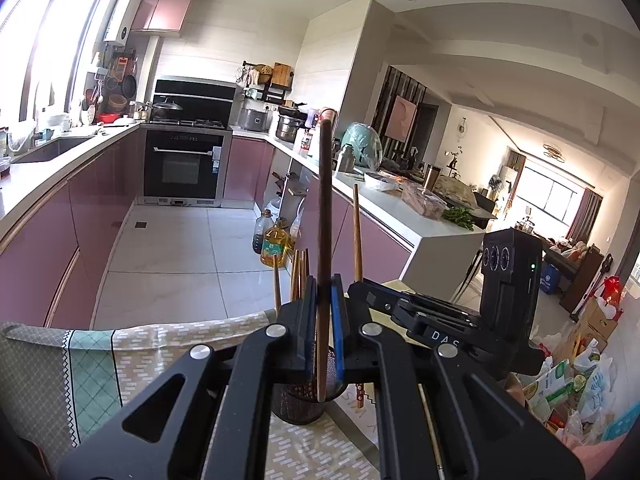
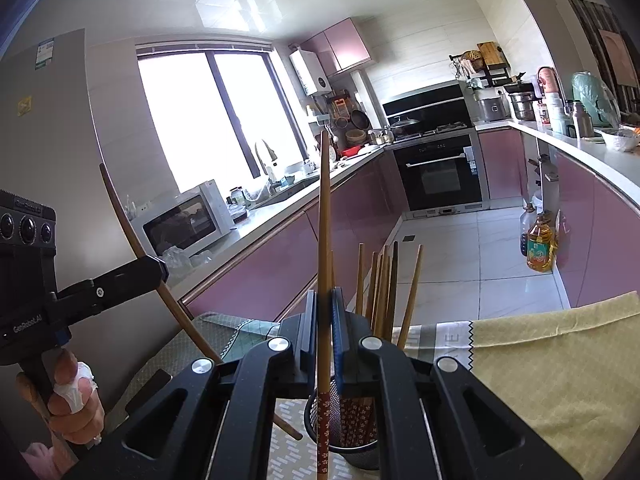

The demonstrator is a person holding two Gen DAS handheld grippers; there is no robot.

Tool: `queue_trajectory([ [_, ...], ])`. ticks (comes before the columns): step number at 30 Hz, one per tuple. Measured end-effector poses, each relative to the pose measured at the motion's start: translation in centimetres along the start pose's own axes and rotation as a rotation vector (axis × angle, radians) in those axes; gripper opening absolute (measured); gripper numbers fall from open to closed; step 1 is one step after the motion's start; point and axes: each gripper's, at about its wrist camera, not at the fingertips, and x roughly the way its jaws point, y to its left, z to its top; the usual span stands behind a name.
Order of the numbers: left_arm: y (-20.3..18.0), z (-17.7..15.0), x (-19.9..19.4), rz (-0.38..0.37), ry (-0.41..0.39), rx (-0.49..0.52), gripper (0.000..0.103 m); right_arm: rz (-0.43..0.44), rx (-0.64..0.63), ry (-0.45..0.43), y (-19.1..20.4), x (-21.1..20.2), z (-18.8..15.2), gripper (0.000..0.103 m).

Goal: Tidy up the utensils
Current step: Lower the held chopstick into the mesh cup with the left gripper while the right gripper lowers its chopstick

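mid-sorting: left gripper (image 1: 323, 312) clamped on a dark chopstick (image 1: 325, 200), right gripper (image 2: 324, 320) on a lighter chopstick (image 2: 325, 216) (both upright); next, probably lowering each into the mesh holder (image 2: 352, 440).

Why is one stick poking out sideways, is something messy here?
Yes. The dark chopstick held by the left gripper leans slanted instead of upright. Chopsticks in the mesh holder fan out unevenly, and the right gripper pinches a light chopstick.
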Motion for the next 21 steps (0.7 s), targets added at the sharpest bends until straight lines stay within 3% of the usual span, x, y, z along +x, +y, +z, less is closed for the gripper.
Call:
queue_trajectory([
  [21, -0.6, 0.8, 2.0, 0.031, 0.039, 0.009, 0.008, -0.010, 0.023, -0.006, -0.5, 0.9, 0.1, 0.006],
])
